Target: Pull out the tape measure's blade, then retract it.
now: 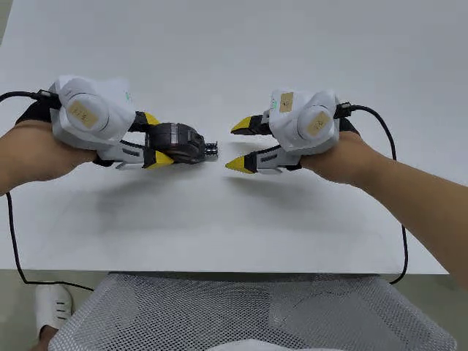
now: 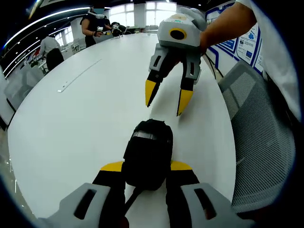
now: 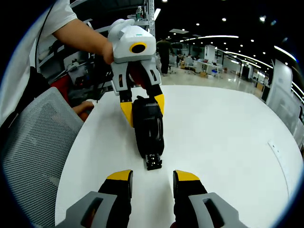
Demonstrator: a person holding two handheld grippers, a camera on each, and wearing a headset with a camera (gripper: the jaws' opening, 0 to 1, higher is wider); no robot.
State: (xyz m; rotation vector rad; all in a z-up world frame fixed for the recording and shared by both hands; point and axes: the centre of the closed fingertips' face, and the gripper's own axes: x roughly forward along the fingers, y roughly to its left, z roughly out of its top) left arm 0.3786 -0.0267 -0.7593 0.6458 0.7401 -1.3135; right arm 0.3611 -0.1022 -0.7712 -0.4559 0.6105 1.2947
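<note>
Over white workbench (image 1: 241, 44), tape measure (image 1: 181, 142) in left tool (image 1: 156, 139), lit workshop (image 3: 223, 52) behind

We see the tape measure (image 1: 178, 142) between the fingers of the left gripper (image 1: 155, 139). Its blade tip (image 1: 211, 150) lies just before the right gripper's (image 1: 231, 148) fingertips, not touching. The table (image 1: 234, 58) lies below.

At the bottom centre of the frame, our left gripper (image 2: 147, 167) is clamping the black tape measure (image 2: 148, 152) between its yellow-tipped jaws, the case pointing up the frame over the white table (image 2: 71, 128). In the upper middle we are holding our right gripper (image 2: 166, 101) with its jaws parted, tips aiming down at the tape measure, near it but apart. A grey mesh chair (image 2: 256, 137) is sitting at the right edge, and people (image 2: 92, 21) are standing in the upper left.
</note>
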